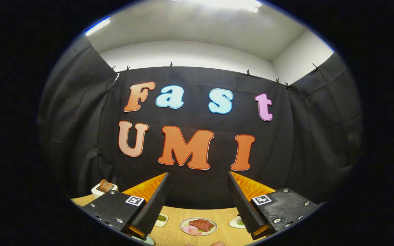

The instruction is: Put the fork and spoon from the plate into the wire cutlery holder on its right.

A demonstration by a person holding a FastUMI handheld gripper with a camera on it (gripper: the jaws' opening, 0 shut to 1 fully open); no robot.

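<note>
My gripper is open, its two fingers spread wide, with nothing between them. It is held high and aims at the black cloth wall. Far below, between the fingers, a round plate lies on the wooden table; it carries reddish meat and pink slices. I cannot make out any cutlery on it from here. Under the left finger the rim of another pale dish peeks out.
A small white dish with green food sits left of the plate, and another small white dish sits to its right, partly behind the right finger. A white toaster with bread slices stands at the table's far left.
</note>
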